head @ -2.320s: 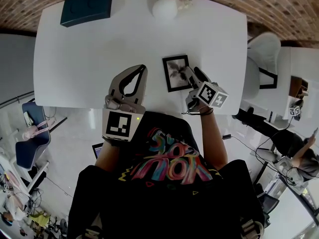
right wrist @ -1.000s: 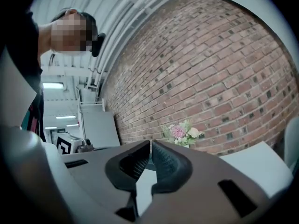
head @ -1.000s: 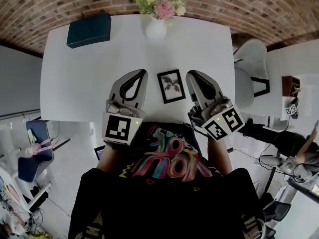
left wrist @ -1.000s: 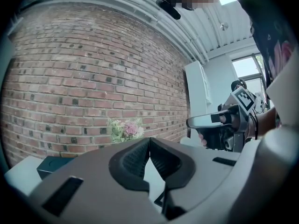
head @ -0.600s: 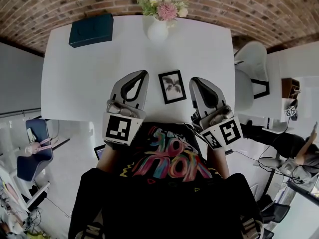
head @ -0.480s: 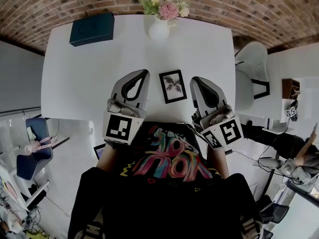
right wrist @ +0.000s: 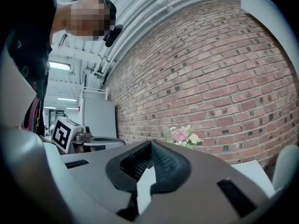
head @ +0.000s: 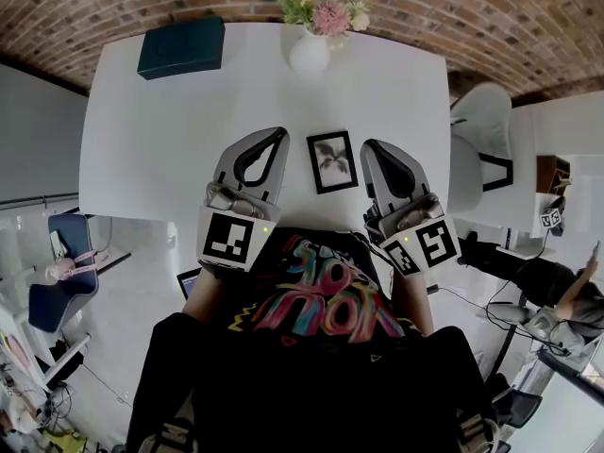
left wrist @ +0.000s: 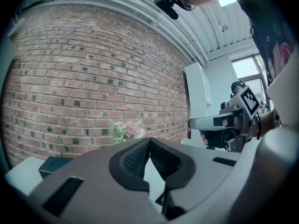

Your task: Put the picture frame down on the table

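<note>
Head view, picture frame lengthwise toward vase, both hand-held grippers closed

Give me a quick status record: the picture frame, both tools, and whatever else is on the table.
picture frame: lying flat on the white table, near side, between the tools
left tool: shut, empty, left of the frame, not touching it
right tool: shut, empty, right of the frame, not touching it
other items: white vase of flowers at the far edge; dark box at the far left corner
task: frame appears set down
</note>
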`<action>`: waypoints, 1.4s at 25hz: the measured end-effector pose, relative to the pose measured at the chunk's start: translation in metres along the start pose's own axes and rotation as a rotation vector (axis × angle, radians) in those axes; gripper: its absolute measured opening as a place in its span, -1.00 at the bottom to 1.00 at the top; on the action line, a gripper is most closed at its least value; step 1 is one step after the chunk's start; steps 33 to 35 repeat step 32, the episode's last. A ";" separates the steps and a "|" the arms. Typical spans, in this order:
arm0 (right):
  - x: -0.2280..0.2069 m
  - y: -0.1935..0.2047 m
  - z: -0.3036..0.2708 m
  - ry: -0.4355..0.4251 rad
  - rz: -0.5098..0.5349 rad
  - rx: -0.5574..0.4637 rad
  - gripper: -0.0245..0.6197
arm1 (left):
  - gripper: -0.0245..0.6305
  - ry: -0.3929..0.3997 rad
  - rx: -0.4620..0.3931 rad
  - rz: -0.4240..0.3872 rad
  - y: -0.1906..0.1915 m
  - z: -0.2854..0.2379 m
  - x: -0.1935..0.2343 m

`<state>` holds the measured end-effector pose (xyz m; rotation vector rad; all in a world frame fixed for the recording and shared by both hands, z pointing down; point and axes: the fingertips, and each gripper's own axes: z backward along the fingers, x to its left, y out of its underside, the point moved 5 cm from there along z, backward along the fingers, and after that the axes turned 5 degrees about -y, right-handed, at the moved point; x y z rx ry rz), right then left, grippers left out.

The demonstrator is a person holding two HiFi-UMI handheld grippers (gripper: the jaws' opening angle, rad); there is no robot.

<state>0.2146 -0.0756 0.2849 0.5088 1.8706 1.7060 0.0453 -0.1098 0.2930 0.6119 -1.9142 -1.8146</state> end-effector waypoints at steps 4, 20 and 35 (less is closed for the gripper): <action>-0.001 0.001 0.000 0.007 -0.002 0.000 -0.86 | -0.85 -0.006 0.001 0.004 0.000 0.001 0.003; -0.004 0.007 -0.002 -0.027 -0.057 0.003 -0.86 | -0.85 0.013 0.013 0.018 0.003 -0.002 0.003; -0.009 0.011 -0.005 -0.053 -0.042 0.031 -0.86 | -0.85 0.083 0.029 0.047 0.005 -0.015 0.004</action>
